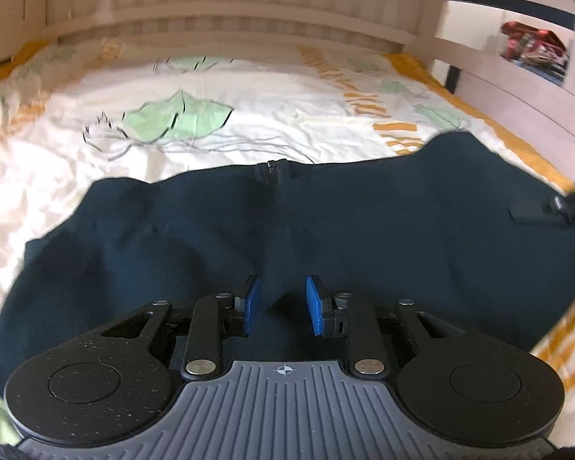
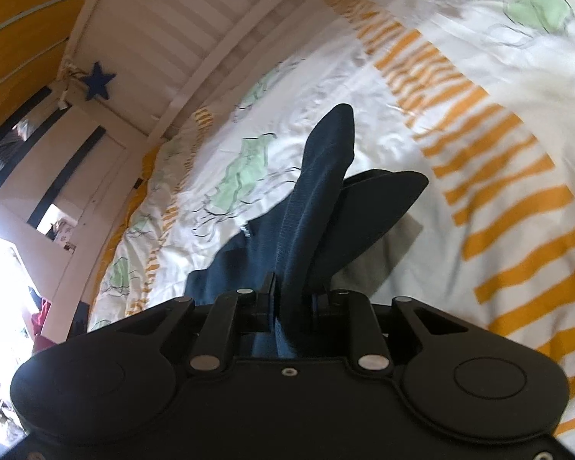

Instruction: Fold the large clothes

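- A dark navy garment (image 1: 326, 230) lay spread across the bed (image 1: 249, 88), on a white cover with green leaves and orange stripes; its zipper (image 1: 274, 170) sat at the far edge.
- The left hand-held gripper (image 1: 283, 303) hovered over the cloth, blue pads (image 1: 314, 304) apart, holding nothing.
- The right hand-held gripper (image 2: 293, 299) was clamped on a raised fold of the garment (image 2: 318, 176).
- A blue star (image 2: 97, 80) hung on the slatted bed frame (image 2: 180, 38).

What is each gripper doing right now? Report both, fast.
Left gripper: open, over the dark garment, gripping nothing.
Right gripper: shut on a fold of the dark garment.
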A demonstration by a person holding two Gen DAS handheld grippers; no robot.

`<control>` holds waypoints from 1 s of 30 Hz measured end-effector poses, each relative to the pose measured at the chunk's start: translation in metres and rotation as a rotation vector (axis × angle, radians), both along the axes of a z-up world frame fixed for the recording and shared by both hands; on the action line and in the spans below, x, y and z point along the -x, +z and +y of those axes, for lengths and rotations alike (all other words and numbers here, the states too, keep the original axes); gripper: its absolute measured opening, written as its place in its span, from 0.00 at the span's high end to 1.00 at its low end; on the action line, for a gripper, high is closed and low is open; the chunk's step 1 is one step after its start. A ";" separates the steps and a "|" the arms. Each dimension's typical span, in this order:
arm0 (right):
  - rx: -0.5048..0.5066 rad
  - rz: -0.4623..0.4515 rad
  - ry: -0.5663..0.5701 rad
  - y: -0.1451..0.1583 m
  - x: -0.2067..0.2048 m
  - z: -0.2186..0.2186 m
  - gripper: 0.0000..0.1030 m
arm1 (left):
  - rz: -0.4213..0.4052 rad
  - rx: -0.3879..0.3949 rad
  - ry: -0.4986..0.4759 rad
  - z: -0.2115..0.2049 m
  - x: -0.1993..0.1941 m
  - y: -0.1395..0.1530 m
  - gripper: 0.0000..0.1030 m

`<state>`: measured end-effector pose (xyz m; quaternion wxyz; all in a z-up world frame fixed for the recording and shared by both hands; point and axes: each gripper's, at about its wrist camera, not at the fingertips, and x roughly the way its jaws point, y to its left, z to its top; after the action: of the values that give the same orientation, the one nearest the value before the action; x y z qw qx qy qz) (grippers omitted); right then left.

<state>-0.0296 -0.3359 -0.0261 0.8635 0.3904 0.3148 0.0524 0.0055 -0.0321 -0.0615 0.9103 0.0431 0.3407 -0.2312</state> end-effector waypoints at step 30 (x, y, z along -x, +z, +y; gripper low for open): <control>-0.012 -0.015 0.466 0.011 -0.131 0.194 0.74 | -0.052 0.127 0.463 0.158 0.010 0.026 0.73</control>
<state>0.1017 -0.1416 -0.0154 0.8281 0.3119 0.3897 0.2551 -0.0044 0.1256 -0.0352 0.9484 -0.0874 0.3027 -0.0362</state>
